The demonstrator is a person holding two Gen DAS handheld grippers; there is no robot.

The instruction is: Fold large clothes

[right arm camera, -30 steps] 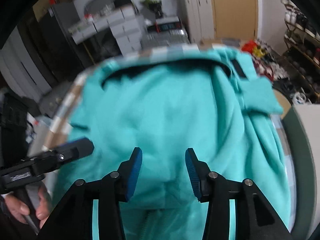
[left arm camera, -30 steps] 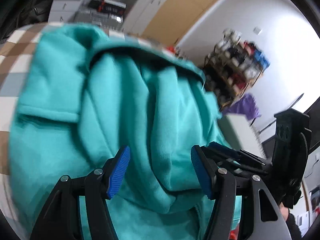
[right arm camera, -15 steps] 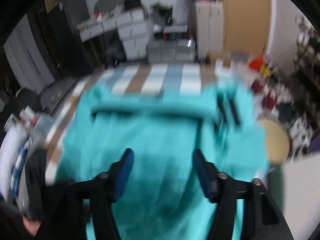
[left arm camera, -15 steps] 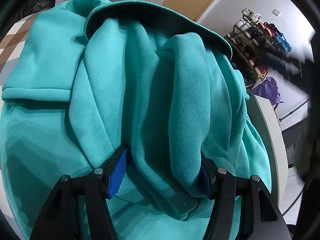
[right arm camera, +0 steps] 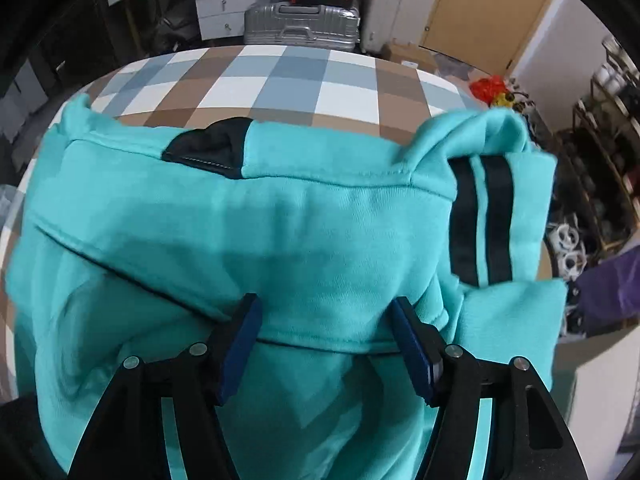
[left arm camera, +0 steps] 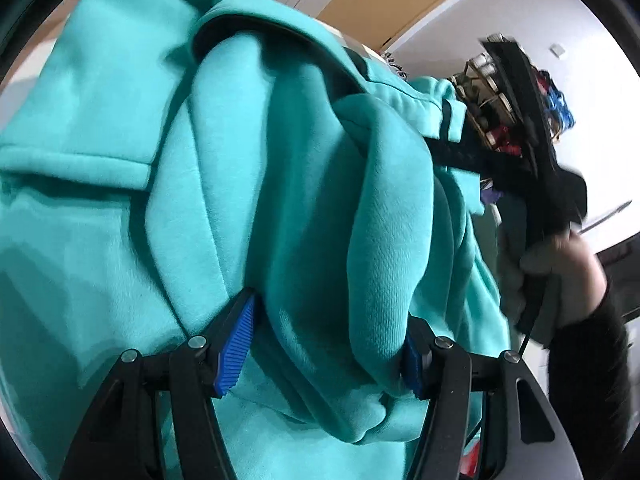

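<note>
Left wrist view: left claw [left arm camera: 326,344] clamps a thick fold of the teal hoodie [left arm camera: 280,200], same as half a second ago. Right claw [right arm camera: 326,348] has just been opening, jaws apart astride a hoodie fold on the checkered surface [right arm camera: 280,80]. No readable writing.

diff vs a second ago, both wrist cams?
The left gripper closed in on a thick fold of the teal hoodie, now bulging between its jaws. The right gripper swung across; its jaws have just been opening, hoodie hem between them. The hoodie stayed on the checkered cloth.
</note>
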